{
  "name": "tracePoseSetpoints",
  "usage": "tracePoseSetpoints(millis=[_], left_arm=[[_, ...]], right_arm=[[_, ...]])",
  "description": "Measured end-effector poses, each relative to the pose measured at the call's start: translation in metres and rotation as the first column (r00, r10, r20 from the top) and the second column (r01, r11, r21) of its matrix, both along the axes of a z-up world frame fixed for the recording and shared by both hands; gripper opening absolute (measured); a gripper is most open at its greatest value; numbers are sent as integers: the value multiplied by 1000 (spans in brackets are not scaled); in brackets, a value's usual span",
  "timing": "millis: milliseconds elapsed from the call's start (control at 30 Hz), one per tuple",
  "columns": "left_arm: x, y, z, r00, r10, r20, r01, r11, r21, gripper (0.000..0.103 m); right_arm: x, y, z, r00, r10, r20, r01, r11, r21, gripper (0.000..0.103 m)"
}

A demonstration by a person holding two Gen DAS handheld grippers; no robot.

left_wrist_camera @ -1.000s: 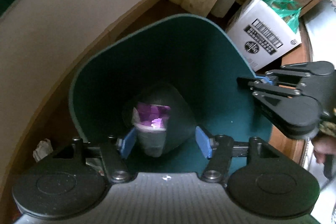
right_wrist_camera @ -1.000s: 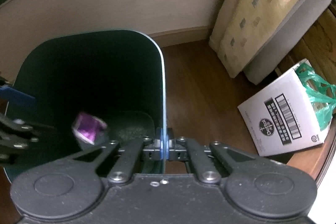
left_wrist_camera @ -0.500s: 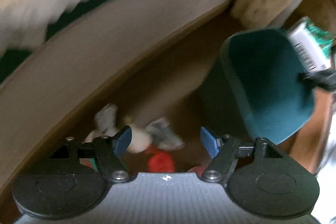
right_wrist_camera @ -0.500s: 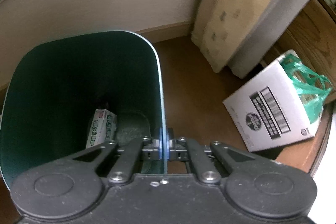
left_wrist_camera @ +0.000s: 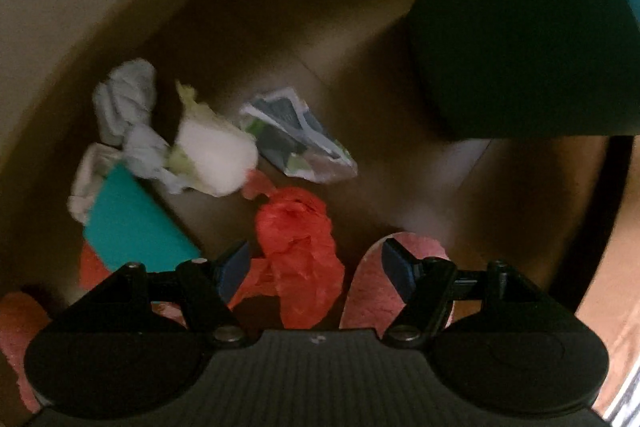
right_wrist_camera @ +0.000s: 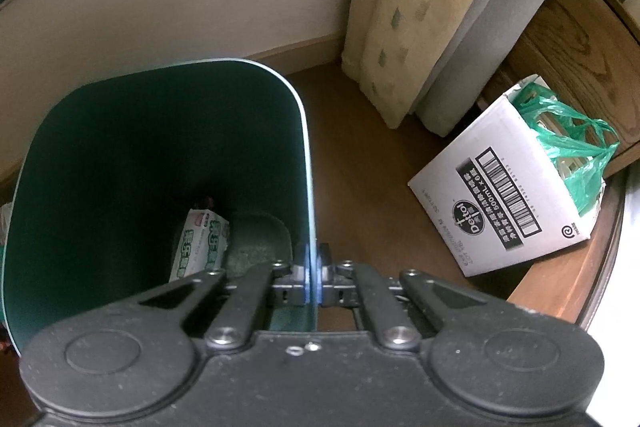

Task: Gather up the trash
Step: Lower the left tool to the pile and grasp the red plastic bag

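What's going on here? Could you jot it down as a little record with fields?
Place: wooden floor by a wall
Right gripper: jaws shut on the rim of the green bin
Left gripper: jaws open, empty, above the litter
In the bin: white packet with green print
On the floor: red plastic bag, white wad, printed wrapper, teal card, crumpled tissue
Nearby: white carton, curtain

Black gripper, blue fingertips, silver screws.
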State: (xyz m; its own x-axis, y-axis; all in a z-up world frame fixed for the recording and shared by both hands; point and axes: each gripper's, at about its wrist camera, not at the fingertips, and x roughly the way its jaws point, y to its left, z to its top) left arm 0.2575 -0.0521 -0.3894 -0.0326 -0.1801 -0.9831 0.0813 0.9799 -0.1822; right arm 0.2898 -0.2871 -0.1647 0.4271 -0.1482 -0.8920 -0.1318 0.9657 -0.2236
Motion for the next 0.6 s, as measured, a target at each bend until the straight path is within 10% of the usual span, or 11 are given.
tracePoseSetpoints(millis=[600], left_arm=[[-3,-5,-122,981,12,-192,7,996,93,70]], right_arm=[[2,0,0,999,9,44,-9,1000,10,4]])
